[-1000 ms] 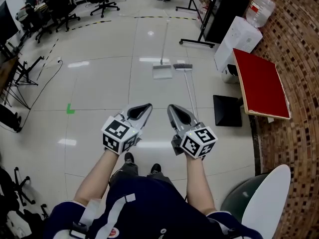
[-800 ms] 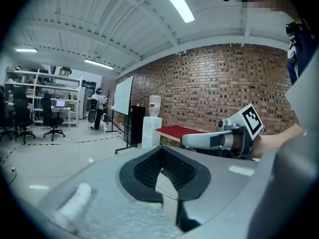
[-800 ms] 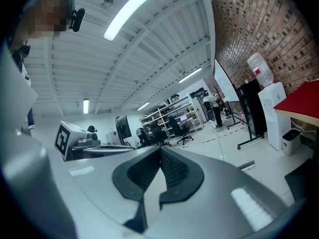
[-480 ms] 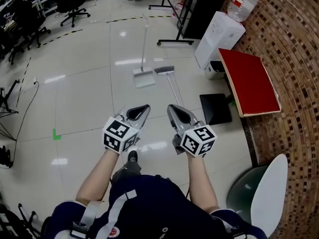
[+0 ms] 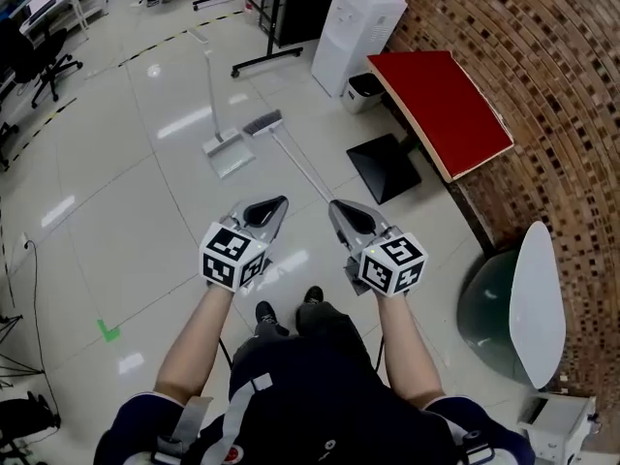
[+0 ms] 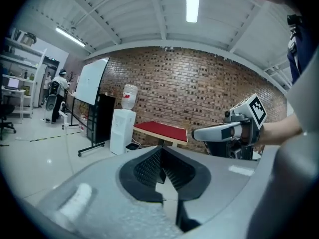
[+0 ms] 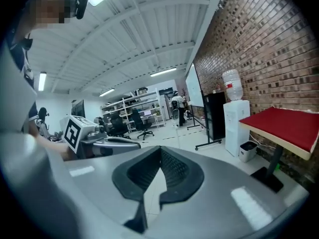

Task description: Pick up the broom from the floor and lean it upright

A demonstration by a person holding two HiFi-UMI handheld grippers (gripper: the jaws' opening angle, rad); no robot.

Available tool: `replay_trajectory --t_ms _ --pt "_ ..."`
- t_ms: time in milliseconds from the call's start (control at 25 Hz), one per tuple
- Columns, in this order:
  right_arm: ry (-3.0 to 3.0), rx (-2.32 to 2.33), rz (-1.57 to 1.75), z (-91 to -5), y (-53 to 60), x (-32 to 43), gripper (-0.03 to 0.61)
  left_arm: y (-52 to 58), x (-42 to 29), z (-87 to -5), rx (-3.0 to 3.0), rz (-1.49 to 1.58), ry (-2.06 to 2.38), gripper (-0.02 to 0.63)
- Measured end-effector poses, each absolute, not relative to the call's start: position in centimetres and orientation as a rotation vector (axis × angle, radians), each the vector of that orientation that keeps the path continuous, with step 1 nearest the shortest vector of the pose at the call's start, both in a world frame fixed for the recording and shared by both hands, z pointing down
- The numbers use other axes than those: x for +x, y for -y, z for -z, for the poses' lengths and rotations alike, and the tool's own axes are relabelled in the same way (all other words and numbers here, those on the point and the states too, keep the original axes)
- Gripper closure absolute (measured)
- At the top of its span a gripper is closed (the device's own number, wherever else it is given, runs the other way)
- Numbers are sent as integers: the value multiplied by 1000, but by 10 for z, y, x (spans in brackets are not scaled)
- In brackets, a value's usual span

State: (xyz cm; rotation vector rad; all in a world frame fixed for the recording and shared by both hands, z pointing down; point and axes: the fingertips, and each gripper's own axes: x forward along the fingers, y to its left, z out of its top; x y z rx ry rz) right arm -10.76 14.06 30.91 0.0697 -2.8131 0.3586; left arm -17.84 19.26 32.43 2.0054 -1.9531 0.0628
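Head view showed the grey left gripper [image 5: 279, 202] with its jaws pressed together on nothing. Beyond it, on the glossy pale floor [image 5: 136, 211], the thin-handled, grey-bristled broom [image 5: 291, 155] lay flat on a diagonal. Its bristle head pointed far-left, beside a white upright-handled dustpan [image 5: 229, 153], and its handle end reached toward the grey right gripper [image 5: 335, 204], likewise closed and empty.

No legible text or numbers
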Motion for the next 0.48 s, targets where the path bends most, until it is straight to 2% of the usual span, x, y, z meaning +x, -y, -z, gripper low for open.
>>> replay_trajectory --t_ms 480 --pt "2798 405 -498 -349 -27 -111 574 -72 -190 -340 2213 -164 1705 614"
